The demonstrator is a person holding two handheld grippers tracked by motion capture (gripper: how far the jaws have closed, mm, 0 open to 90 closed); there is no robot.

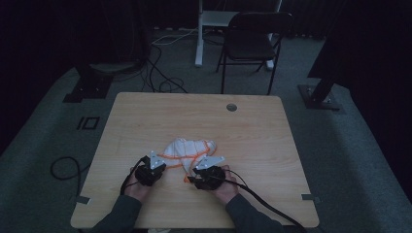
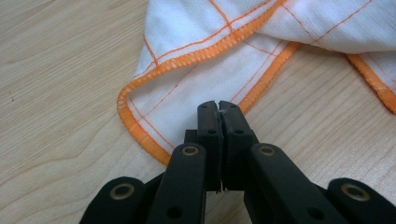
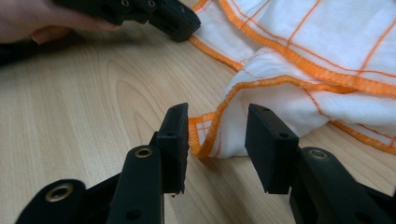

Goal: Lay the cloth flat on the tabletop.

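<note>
Dim room; on the wooden table (image 1: pixel 252 126) a crumpled cloth (image 1: pixel 187 150) lay between the tongs. Left gripper (image 2: pixel 219 108) was clamped on its hem, right gripper (image 3: pixel 217 128) parted around a corner, which could be missed

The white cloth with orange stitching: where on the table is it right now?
In the high view the cloth lies bunched on the near middle of the wooden table, between and just beyond the left tool and right tool.

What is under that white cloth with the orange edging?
Around the cloth the bare wooden table shows, and the cloth lies crumpled on it. Its own folds overlap, so lower layers and the wood beneath are covered; whether anything is tucked under them cannot be seen.
</note>
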